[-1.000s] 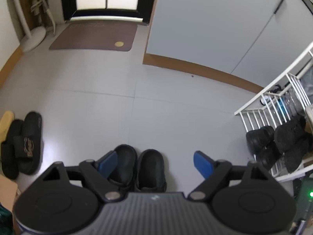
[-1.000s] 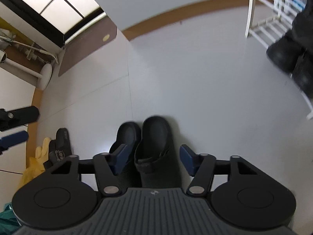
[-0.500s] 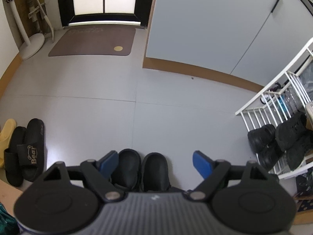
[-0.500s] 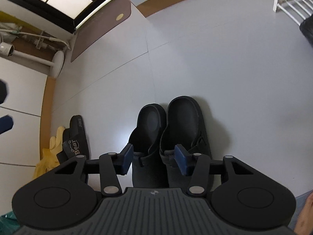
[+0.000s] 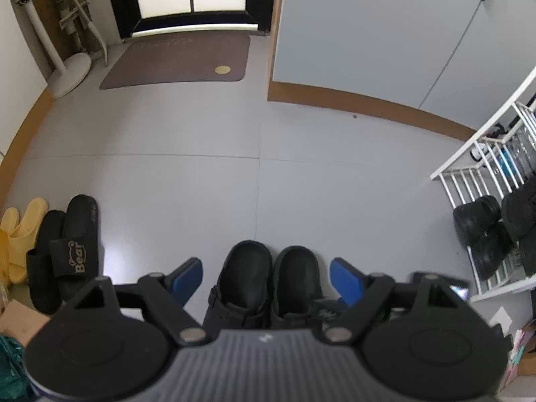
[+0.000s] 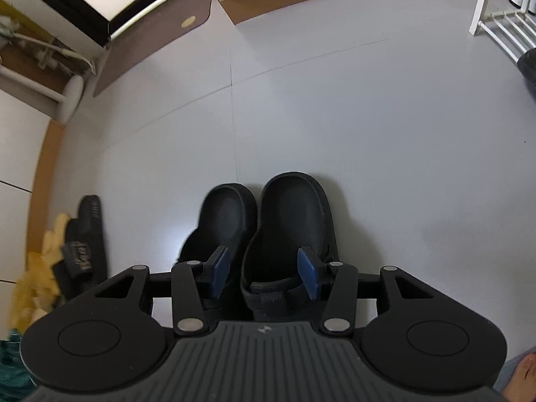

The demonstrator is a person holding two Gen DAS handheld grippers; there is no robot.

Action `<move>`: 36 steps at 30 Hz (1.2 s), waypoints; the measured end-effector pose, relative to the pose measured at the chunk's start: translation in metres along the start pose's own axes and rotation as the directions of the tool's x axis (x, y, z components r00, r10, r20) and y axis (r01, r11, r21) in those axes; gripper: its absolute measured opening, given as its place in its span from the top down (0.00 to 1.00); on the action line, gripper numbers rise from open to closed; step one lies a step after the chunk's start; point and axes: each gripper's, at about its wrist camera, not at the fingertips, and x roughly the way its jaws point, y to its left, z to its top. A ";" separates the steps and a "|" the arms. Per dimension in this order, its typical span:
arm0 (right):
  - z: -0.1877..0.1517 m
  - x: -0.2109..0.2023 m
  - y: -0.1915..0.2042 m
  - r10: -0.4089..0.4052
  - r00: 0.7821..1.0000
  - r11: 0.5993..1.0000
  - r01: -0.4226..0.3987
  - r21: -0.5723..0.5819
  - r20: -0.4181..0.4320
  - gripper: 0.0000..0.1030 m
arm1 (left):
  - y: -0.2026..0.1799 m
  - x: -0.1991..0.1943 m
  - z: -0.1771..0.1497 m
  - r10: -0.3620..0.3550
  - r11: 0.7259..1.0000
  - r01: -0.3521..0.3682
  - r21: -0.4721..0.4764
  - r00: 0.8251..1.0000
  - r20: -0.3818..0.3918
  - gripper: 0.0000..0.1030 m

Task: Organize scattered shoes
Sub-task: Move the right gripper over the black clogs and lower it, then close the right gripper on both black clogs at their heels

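Pair of black clogs (image 6: 264, 231) sat side by side on the grey floor (image 6: 385, 127), bottom-center of both views. Right gripper (image 6: 264, 269) was half-narrowed around the right clog's (image 6: 294, 221) heel — couldn't tell if it was pinching. Left gripper (image 5: 266, 276) was spread wide, holding nothing.

Two black clogs (image 6: 268, 231) on the grey floor — side by side, touching, toes away.

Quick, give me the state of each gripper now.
Left gripper: open wide, holding nothing, above the black clogs.
Right gripper: partly closed around the right clog; whether it grips cannot be told.
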 end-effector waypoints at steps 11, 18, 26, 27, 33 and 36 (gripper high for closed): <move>-0.015 0.062 0.004 0.018 0.999 0.998 -0.020 0.055 0.039 0.51 | -0.008 0.007 0.000 0.039 0.999 -0.039 0.010 0.999 0.011 0.17; -0.011 0.081 0.033 -0.004 0.998 0.999 0.002 0.037 0.057 0.34 | 0.010 0.015 0.004 0.093 0.994 -0.092 -0.060 0.996 0.009 0.17; -0.013 0.117 0.047 -0.067 0.998 0.998 0.066 -0.015 -0.019 0.34 | 0.015 0.015 0.002 0.088 0.995 -0.088 -0.057 0.996 -0.002 0.17; -0.015 0.122 0.050 -0.072 0.997 0.997 0.071 -0.035 -0.031 0.34 | 0.016 0.015 0.002 0.088 0.995 -0.088 -0.055 0.996 -0.004 0.17; -0.021 0.132 0.055 -0.171 0.985 0.976 0.168 -0.137 -0.010 0.62 | 0.017 0.012 0.000 0.072 0.996 -0.072 -0.058 0.997 -0.006 0.17; -0.020 0.129 0.048 -0.173 0.985 0.980 0.171 -0.097 -0.007 0.75 | 0.017 0.012 0.000 0.068 0.996 -0.069 -0.059 0.998 -0.006 0.17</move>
